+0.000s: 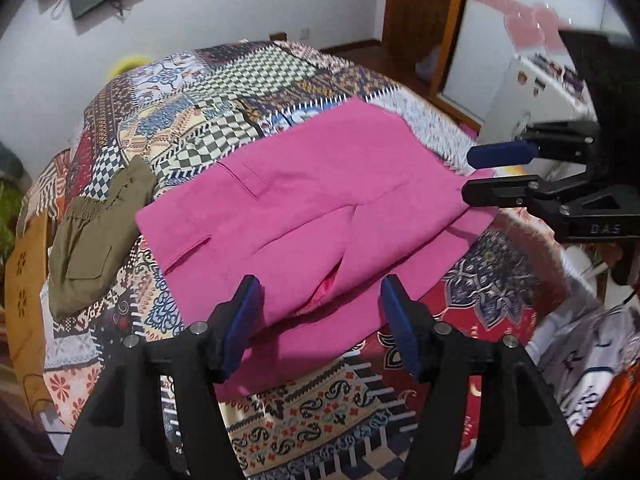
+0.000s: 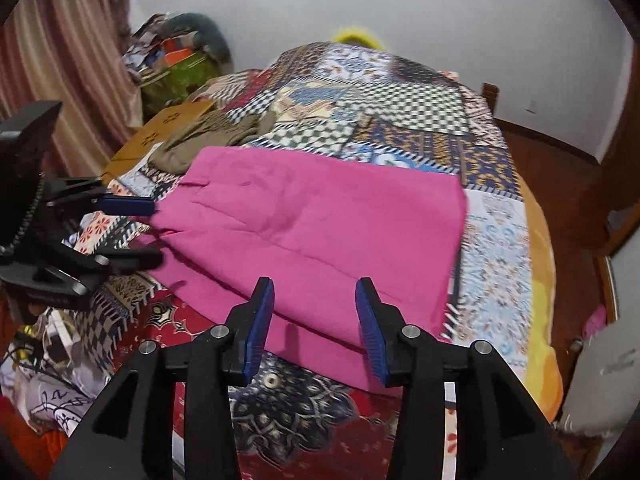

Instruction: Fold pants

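Pink pants (image 1: 320, 184) lie folded into a broad rectangle on a patchwork bedspread (image 1: 224, 92). My left gripper (image 1: 320, 292) hovers open over their near edge, its blue pads apart with nothing pressed between them. My right gripper (image 1: 470, 174) stands open at the pants' right edge, seen from the side. In the right wrist view the pink pants (image 2: 320, 220) fill the middle, and my right gripper (image 2: 314, 286) is open just above their near fold. The left gripper (image 2: 154, 232) is at their left edge, its jaws apart.
An olive-green garment (image 1: 92, 232) lies crumpled on the bed left of the pants, also visible as the olive garment (image 2: 200, 140). A white appliance (image 1: 532, 96) stands beyond the bed's right side. A curtain (image 2: 60, 60) and a clutter pile (image 2: 176, 52) flank the far left.
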### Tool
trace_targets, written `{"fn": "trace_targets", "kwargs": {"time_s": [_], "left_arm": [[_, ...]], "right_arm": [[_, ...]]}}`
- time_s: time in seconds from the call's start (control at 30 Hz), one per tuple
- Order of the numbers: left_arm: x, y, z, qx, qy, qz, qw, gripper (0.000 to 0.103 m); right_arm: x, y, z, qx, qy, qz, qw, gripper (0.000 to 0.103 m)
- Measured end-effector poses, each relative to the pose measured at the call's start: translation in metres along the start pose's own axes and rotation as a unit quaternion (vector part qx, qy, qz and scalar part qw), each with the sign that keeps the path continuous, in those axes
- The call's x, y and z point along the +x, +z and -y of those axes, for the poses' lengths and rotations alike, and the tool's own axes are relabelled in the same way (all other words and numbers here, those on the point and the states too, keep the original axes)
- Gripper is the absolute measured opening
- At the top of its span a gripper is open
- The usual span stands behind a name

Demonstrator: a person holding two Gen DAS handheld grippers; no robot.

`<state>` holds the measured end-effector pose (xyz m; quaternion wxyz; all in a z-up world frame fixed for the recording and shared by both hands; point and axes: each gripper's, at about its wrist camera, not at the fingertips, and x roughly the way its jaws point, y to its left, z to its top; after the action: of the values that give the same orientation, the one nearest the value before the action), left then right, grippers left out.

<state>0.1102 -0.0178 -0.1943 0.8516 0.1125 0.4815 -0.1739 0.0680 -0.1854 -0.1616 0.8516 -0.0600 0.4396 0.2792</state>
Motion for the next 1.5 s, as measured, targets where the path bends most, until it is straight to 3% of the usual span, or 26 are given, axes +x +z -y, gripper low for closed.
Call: {"fn": "trace_targets", "kwargs": {"time_s": [0.3,0.37,0.4,0.83,0.87,0.93,1.0,1.2,1.23,1.3,1.37,1.5], "left_arm": [[0.016,0.0,0.003,0.021,0.013,0.001,0.9997,0.065],[0.014,0.002,0.004,0.025,0.016,0.007,0.9995,0.057],[0.013,0.004,0.003,0.023,0.012,0.008,0.9996,0.052],[0.004,0.022,-0.005,0.005,-0.018,0.017,0.9997,0.049],[0.002,0.022,-0.004,0.005,-0.024,0.017,0.9995,0.049],[0.0,0.021,-0.001,0.007,-0.043,0.019,0.9989,0.049],[0.0,0.019,0.004,0.012,-0.053,0.02,0.9983,0.049],[0.015,0.015,0.015,0.035,-0.017,0.005,0.9992,0.049],[0.017,0.015,0.016,0.04,-0.004,0.006,0.9992,0.046],[0.021,0.015,0.021,0.056,0.031,0.002,0.9979,0.026],[0.021,0.014,0.021,0.057,0.03,0.005,0.9979,0.017],[0.011,0.013,0.019,0.049,0.021,0.022,0.9984,0.009]], "right_arm": [[0.024,-0.001,-0.011,-0.011,0.027,-0.032,0.999,0.039],[0.027,-0.001,-0.014,-0.016,0.032,-0.035,0.999,0.039],[0.029,0.0,-0.015,-0.018,0.034,-0.036,0.999,0.039],[0.048,0.007,-0.022,-0.039,0.034,-0.04,0.998,0.039],[0.048,0.007,-0.022,-0.037,0.035,-0.04,0.998,0.038],[0.046,0.008,-0.02,-0.035,0.04,-0.03,0.998,0.018],[0.042,0.009,-0.02,-0.034,0.042,-0.02,0.998,0.014],[0.038,0.011,-0.023,-0.038,0.045,-0.003,0.998,0.009],[0.037,0.011,-0.023,-0.038,0.045,-0.002,0.998,0.008],[0.035,0.012,-0.025,-0.041,0.049,-0.001,0.998,0.007],[0.032,0.011,-0.025,-0.043,0.05,0.005,0.998,0.007],[0.028,0.012,-0.027,-0.046,0.055,0.007,0.997,0.007]]}}
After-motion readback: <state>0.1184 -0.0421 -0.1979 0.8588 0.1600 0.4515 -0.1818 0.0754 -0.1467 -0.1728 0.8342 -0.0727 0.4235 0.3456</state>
